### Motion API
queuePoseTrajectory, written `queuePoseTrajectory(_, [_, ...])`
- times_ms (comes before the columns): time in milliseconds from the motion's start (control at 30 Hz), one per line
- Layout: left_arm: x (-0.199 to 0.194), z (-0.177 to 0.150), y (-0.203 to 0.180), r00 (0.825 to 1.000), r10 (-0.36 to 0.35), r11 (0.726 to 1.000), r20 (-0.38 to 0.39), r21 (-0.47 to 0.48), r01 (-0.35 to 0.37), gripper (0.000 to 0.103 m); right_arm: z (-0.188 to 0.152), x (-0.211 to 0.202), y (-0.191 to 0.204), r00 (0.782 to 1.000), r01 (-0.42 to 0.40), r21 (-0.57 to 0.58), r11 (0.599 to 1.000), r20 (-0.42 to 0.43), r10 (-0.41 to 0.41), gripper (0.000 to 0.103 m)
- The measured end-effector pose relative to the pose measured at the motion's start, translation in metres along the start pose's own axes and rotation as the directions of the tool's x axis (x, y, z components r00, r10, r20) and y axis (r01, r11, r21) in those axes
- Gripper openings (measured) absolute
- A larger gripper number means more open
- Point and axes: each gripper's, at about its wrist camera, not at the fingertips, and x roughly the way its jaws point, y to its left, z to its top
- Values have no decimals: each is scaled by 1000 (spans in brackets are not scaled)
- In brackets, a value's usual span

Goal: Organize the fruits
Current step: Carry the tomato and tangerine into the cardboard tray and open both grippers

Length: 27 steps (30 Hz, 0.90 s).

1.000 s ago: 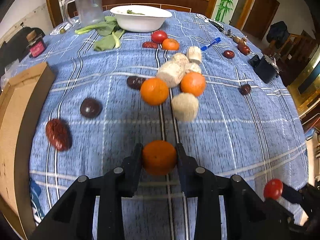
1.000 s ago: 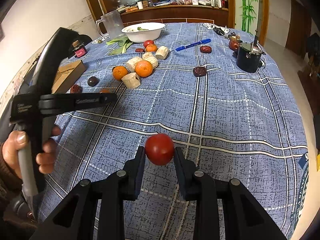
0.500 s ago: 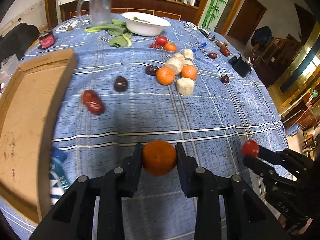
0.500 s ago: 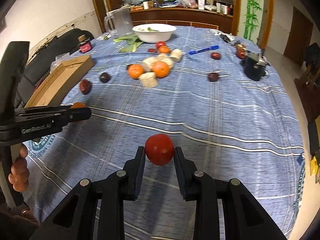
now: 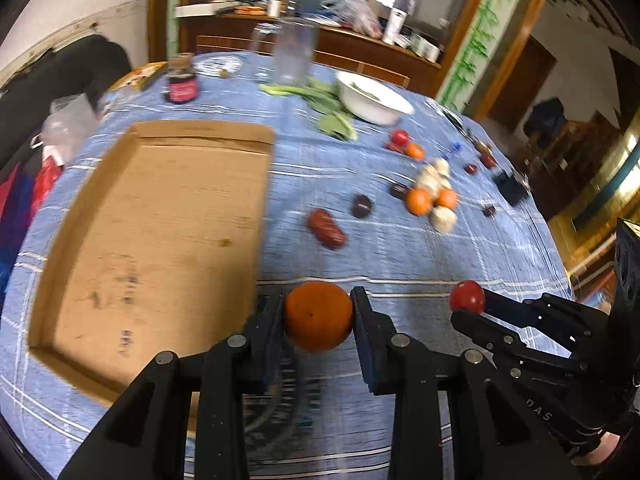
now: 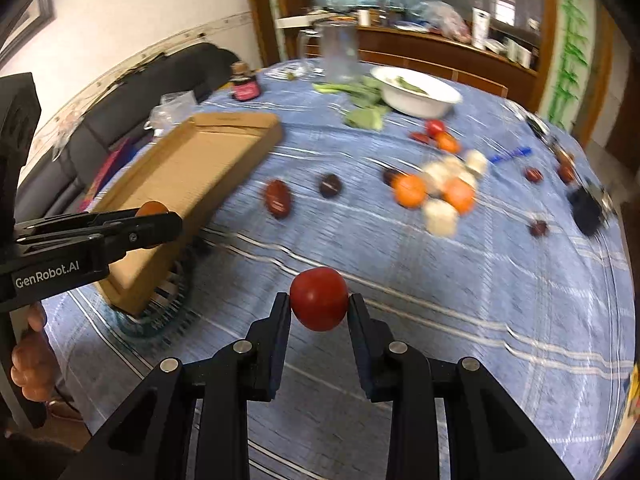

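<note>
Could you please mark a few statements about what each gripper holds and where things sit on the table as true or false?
1. The left gripper is shut on an orange. True.
2. The right gripper is open and holds nothing. False: it is shut on a tomato.
3. The cardboard tray already holds several fruits. False: no fruit shows in it.
4. A white bowl sits on the far side of the table. True.
5. Two oranges lie on the blue cloth beside pale chunks. True.
</note>
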Motion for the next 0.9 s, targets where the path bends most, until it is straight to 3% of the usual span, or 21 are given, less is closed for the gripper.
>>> queuePoseTrajectory(267, [-15,3,74,995,93,990,28,-114,-89,31,40,22,60,996,-88,-101,991,0,88,32])
queuePoseTrajectory(500, [-19,-6,137,982,189,963,12,-196,-183,32,69,50,101,987,-162,-158,974,-26,160,32])
queuePoseTrajectory(700, [-9,-14,168,974,227,947,-26,-229,-227,32,77,76,136,974,-224,-198,954,-78,212,32])
queuePoseTrajectory(900, [2,-17,178,971,233,944,-48,-229,-238,32,73,107,157,966,-243,-230,942,-149,213,33])
